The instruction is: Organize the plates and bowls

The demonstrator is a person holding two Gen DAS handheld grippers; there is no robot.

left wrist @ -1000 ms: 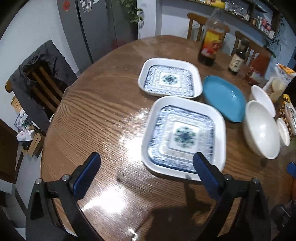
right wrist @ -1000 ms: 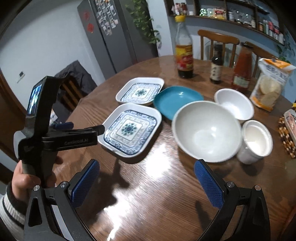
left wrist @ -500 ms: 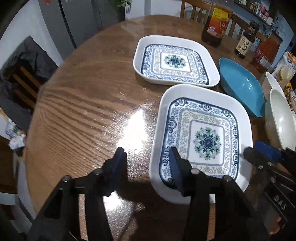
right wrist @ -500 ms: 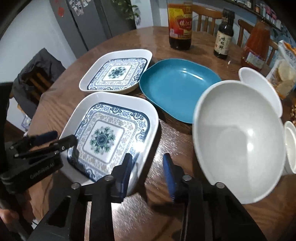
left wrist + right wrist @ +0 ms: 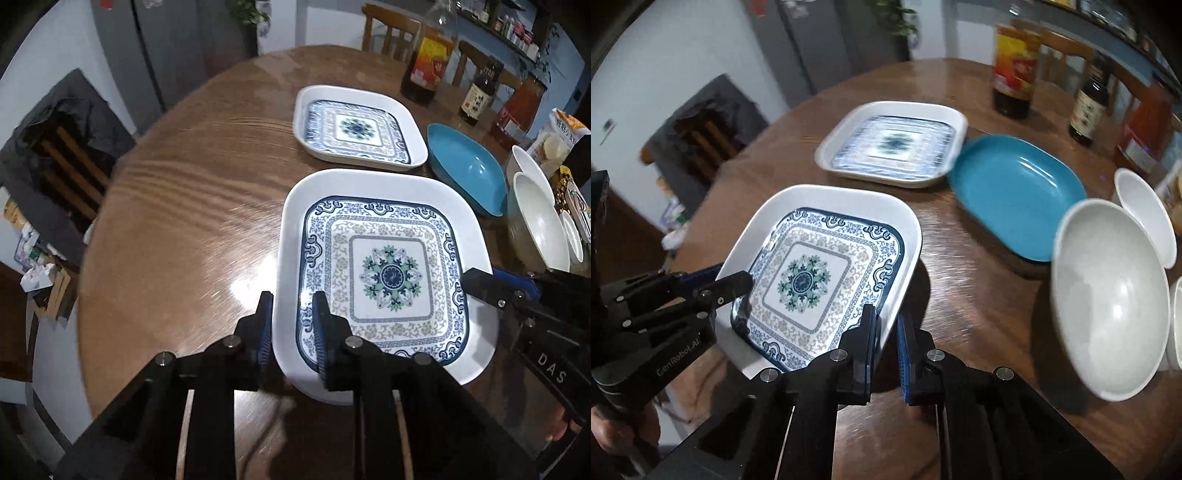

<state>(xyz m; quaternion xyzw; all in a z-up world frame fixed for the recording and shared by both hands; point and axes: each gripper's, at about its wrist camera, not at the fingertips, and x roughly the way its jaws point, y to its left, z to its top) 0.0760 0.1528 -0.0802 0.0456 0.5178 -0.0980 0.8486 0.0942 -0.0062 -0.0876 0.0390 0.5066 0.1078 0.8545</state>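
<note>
We hold the near patterned plate [image 5: 388, 277] with both tools; our left hand-held gripper [image 5: 291, 332] is nearly closed and pinches the plate's white rim at its near left corner, one finger outside the rim and one inside; our right hand-held gripper [image 5: 886, 332] is nearly closed too and pinches the rim on the plate's other side, with the rim between its blue pads [image 5: 904, 350]; the plate looks tipped up a little in the right wrist view, with a dark shadow under its right edge on the brown wooden worktop [image 5: 177, 229]; we cannot tell if any part of it touches the wood; a second patterned plate [image 5: 356, 127] lies flat farther back, apart from the first one; a blue dish [image 5: 1015, 192] sits just beside that far plate, to the right; a big white bowl [image 5: 1108, 314] sits near the blue dish, and a smaller white bowl [image 5: 1145, 218] is right behind it; a tall sauce bottle [image 5: 1014, 70] and a small dark bottle [image 5: 1087, 107] stand at the back of the worktop; a wooden chair with a dark jacket [image 5: 62, 155] is off to the left
</note>
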